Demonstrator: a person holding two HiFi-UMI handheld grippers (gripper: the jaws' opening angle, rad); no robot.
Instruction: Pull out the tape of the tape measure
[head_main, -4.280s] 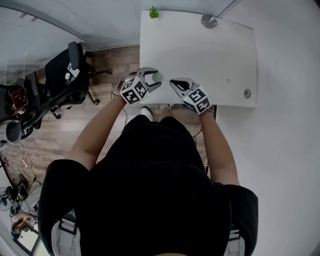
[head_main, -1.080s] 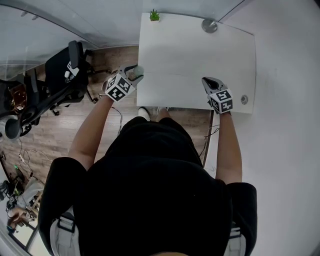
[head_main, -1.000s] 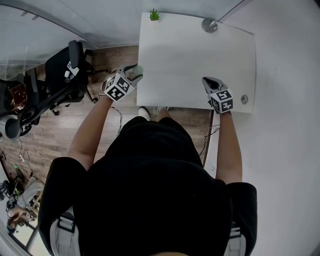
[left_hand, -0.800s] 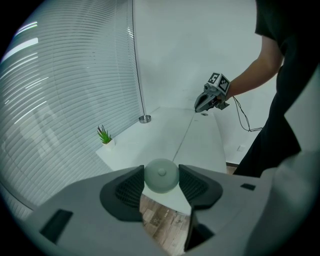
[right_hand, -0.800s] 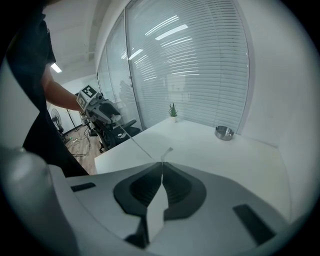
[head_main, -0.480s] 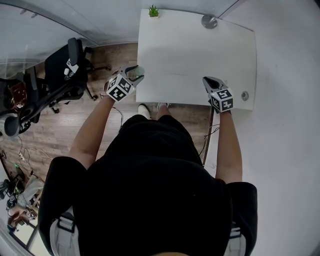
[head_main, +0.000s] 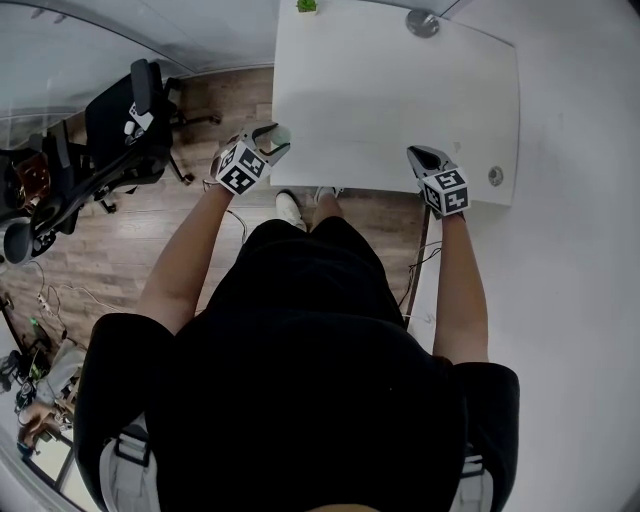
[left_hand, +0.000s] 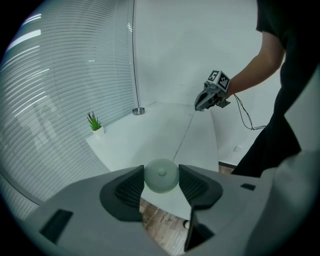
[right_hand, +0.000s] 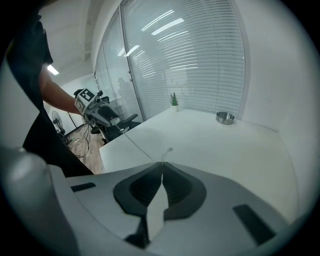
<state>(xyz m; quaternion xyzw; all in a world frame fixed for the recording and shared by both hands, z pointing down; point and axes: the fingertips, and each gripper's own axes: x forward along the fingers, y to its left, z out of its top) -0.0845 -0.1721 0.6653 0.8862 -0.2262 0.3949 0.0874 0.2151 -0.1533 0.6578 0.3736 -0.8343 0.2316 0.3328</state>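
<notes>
A round pale green tape measure sits between the pads of my left gripper, which is shut on it just off the left edge of the white table. Its thin tape runs out low over the table to my right gripper, near the table's front right corner. That gripper is shut on the tape's end, and a small tab sticks out past the tips. From the right gripper view the tape leads off to the left gripper.
A small potted plant and a round metal dish stand at the table's far edge. A round grommet sits at the front right corner. An office chair stands on the wooden floor to the left.
Since the earliest frame the grippers have moved far apart, the left to the table's left edge, the right toward its right corner. In the last second both sank slightly.
</notes>
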